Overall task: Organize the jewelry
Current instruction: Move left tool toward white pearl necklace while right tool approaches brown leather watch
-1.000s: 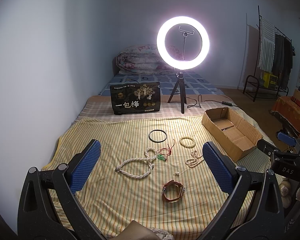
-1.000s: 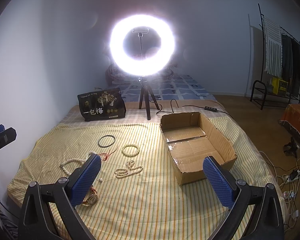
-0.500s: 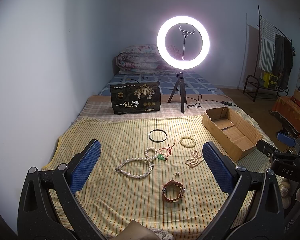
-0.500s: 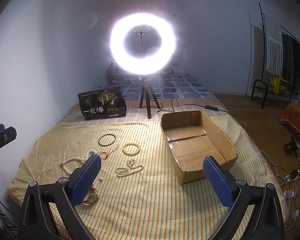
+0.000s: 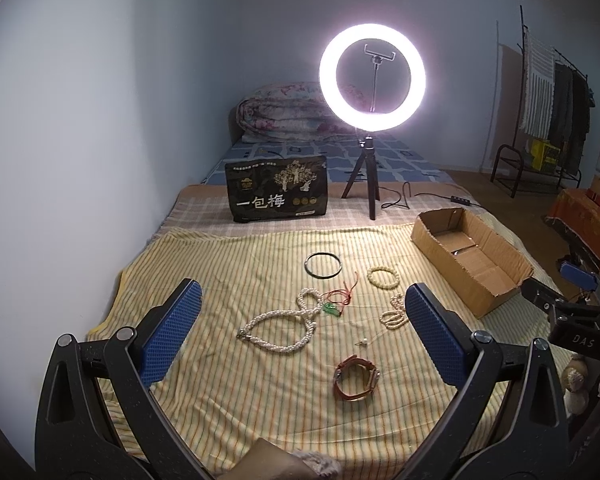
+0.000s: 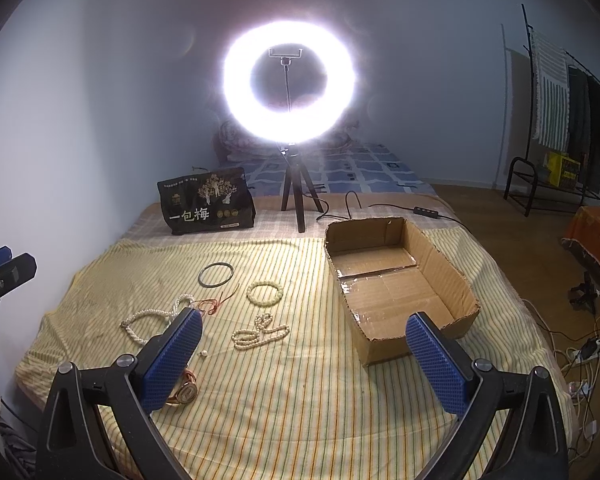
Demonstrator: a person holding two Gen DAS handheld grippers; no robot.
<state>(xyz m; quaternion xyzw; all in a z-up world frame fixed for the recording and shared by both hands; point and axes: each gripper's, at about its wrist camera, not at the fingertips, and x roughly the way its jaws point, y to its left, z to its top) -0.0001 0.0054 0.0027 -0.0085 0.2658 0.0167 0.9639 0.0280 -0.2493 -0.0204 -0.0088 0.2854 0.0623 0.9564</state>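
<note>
Pretty much nothing has changed over the last second, so the sorting hasn't really started. The yellow striped bedspread (image 5: 228,264) has all the jewelry on it, and the cardboard box (image 6: 396,280) on the right looks empty from here.

Going down in size: the thick pearl necklace (image 5: 278,326) lies left of center, with the black bangle (image 5: 323,265) farther back. The pale bead bracelet (image 5: 383,277) sits right of that, and a thinner bead strand (image 5: 394,314) is bunched up just nearer than it. The brown leather watch (image 5: 356,376) is nearest of all, the red cord with a green charm (image 5: 338,300) is in the middle, and there's a tiny single pearl (image 5: 363,342) too.

The left gripper (image 5: 300,332) hovers above the near edge, spread wide open with nothing in it, aimed over the necklace and watch. The right gripper (image 6: 304,352) is the same deal: wide open, empty, hanging between the jewelry and the box's near corner. My guess is the watch goes first.
</note>
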